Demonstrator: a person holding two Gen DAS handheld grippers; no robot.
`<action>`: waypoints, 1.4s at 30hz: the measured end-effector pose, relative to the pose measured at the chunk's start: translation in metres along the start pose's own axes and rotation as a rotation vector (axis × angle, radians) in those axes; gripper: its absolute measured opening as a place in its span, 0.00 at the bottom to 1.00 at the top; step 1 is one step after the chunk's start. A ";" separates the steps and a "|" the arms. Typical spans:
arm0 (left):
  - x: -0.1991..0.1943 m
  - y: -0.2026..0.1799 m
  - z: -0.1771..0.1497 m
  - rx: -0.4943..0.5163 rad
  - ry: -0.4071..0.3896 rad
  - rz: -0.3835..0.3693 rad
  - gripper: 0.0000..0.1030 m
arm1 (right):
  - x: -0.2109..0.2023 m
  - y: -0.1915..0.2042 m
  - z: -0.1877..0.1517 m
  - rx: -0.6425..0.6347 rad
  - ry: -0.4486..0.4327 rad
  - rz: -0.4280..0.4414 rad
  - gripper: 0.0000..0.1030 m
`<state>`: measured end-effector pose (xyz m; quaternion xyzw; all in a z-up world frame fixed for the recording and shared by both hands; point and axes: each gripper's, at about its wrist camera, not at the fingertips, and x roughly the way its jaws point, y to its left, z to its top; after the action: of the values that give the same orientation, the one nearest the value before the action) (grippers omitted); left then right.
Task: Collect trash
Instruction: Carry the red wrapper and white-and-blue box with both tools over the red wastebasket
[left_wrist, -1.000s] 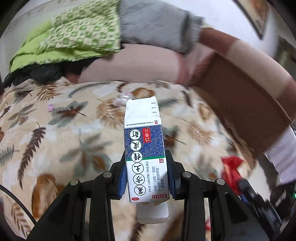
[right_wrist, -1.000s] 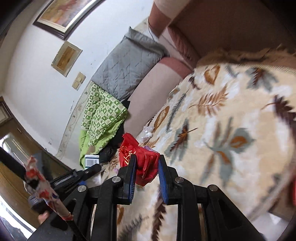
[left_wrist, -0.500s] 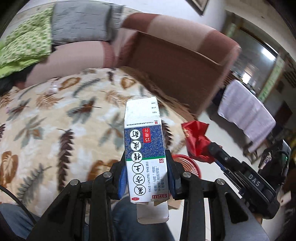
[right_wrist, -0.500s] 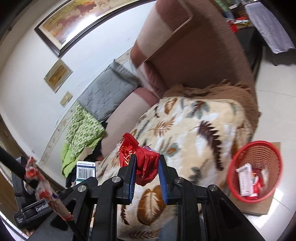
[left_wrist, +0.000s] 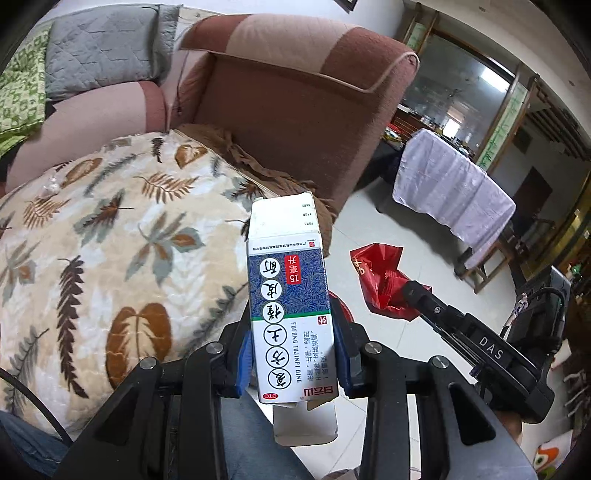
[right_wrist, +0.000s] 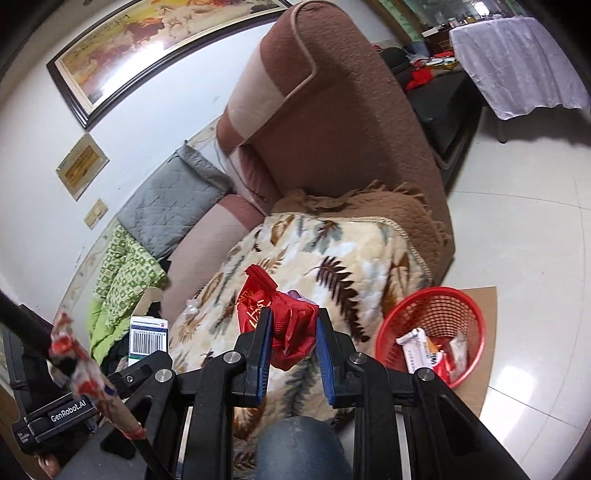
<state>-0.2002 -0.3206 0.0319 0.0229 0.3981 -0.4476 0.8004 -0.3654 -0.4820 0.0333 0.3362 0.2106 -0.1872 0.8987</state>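
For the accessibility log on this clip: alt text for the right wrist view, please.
The right gripper is shut on a crumpled red wrapper above a leaf-print blanket on a brown sofa. A red basket holding trash sits on the floor to the right; the left gripper's box shows at lower left.

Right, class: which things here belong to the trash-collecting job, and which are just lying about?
Job:
- medicine box, in left gripper
- red wrapper, in right gripper
- red basket

Lying about:
- leaf blanket
- grey cushion
- green cloth

Left gripper (left_wrist: 291, 354) clamped (blue pads); right gripper (right_wrist: 293, 341) clamped too, both raised.
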 end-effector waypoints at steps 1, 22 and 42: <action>0.002 -0.001 0.000 0.002 0.004 -0.004 0.33 | -0.002 -0.003 0.001 0.002 -0.003 -0.011 0.23; 0.068 0.000 0.002 0.017 0.160 -0.033 0.33 | 0.014 -0.057 0.011 0.090 -0.051 -0.100 0.23; 0.220 -0.047 0.005 0.147 0.421 -0.074 0.33 | 0.044 -0.141 0.004 0.276 -0.052 -0.182 0.23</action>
<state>-0.1696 -0.5039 -0.0947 0.1592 0.5232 -0.4899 0.6789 -0.3948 -0.5926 -0.0605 0.4310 0.1889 -0.3039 0.8284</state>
